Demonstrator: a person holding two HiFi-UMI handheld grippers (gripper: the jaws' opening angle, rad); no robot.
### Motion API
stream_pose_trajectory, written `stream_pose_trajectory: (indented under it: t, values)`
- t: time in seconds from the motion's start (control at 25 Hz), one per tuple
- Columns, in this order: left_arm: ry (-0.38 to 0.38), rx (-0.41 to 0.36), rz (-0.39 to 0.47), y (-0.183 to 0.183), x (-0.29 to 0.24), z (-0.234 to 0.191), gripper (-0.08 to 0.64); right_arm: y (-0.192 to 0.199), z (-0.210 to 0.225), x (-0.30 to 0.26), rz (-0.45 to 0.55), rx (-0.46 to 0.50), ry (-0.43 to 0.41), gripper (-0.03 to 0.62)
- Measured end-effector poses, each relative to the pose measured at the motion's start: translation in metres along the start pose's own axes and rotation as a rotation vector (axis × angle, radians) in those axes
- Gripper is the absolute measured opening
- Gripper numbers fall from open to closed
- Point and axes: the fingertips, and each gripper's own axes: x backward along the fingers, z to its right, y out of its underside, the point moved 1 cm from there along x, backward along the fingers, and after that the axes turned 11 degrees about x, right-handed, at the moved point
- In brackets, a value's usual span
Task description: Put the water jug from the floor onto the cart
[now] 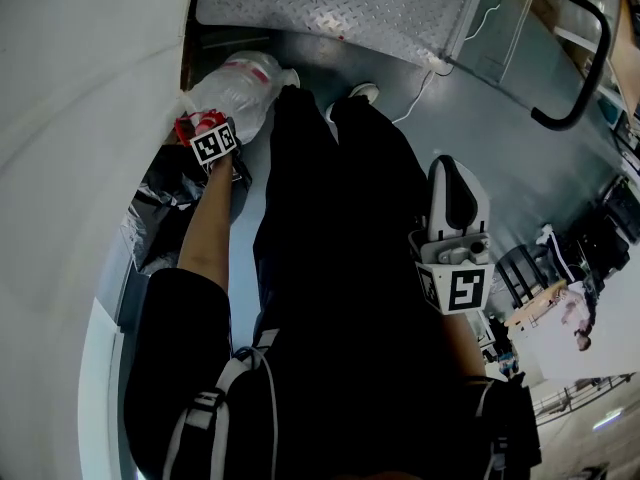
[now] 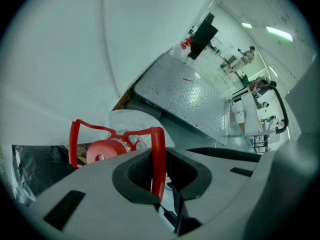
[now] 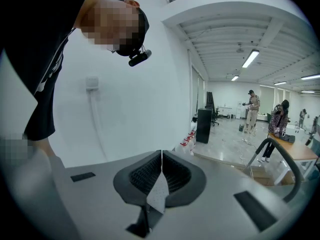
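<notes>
Head view showed the cart (image 1: 340,8) ahead and the jug (image 1: 240,88) just short of it, by the wall (image 1: 80,88) — left gripper (image 2: 157,176) jaws clamped on its red handle (image 2: 159,144); right gripper (image 3: 161,171) jaws pressed together, empty.

Water jug (image 1: 245,83) partly behind left gripper (image 1: 200,128) and trouser leg (image 1: 300,188); cart (image 1: 330,8) partly beyond top edge.

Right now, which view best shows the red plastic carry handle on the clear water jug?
The left gripper view: the red plastic carry handle shows large and close, clamped in the left gripper. The head view shows only a red sliver at the clear water jug. The right gripper view shows none.
</notes>
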Motion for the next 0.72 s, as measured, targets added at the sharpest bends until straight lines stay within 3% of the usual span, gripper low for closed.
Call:
stream_pose_trajectory:
  t: [0.2, 0.48, 0.72]
  values:
    - [0.043, 0.023, 0.015, -0.004, 0.03, 0.012, 0.051, -0.02, 0.004, 0.011, 0.042, -0.007, 0.02, 0.02]
    - [0.12, -0.108, -0.044, -0.004, 0.062, 0.057, 0.052, -0.035, 0.012, 0.036, 0.094, 0.009, 0.101, 0.018]
    - [0.082, -0.169, -0.037, -0.015, 0.08, 0.09, 0.052, -0.043, 0.052, 0.055, 0.15, -0.031, 0.173, 0.018]
